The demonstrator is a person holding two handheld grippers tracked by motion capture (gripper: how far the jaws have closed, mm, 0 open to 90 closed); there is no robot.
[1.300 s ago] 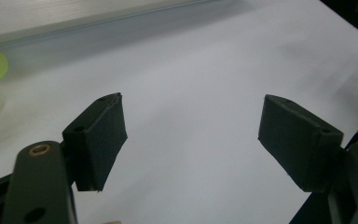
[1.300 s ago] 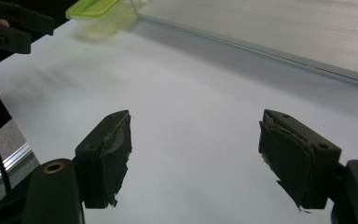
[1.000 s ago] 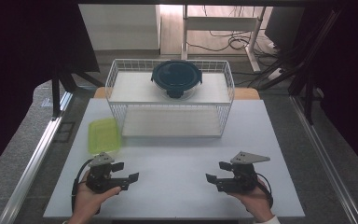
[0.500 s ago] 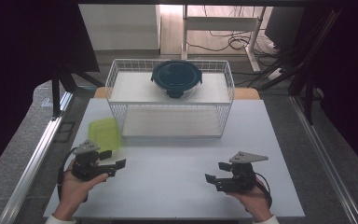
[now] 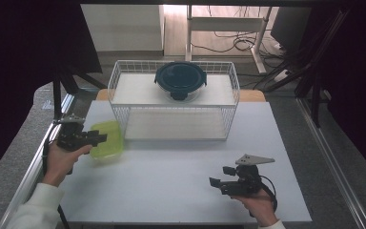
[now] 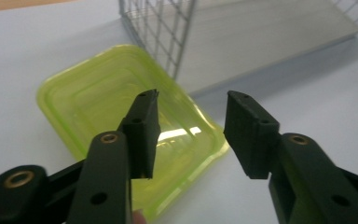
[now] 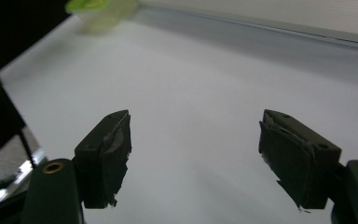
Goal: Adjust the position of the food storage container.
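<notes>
A shallow yellow-green plastic container (image 5: 108,140) lies on the white table (image 5: 171,191), at the left front corner of a wire basket. My left gripper (image 5: 98,139) hovers at the container's left edge. In the left gripper view the container (image 6: 93,98) lies under and behind the left gripper (image 6: 193,123). Its jaws have just been closing but still stand apart, and nothing is pressed between the pads. My right gripper (image 5: 219,175) rests low at the front right, open and empty. In its own view the right gripper (image 7: 196,154) has only bare table between its pads.
The white wire basket (image 5: 171,125) stands at the back middle of the table, with a dark blue round lidded bowl (image 5: 180,80) in it. A metal rail (image 5: 33,167) runs along the table's left edge. The green container (image 7: 93,7) appears far off in the right gripper view.
My left gripper has moved left and away from the person, up to the green container, and its jaws have narrowed. The right gripper has stayed in place.
</notes>
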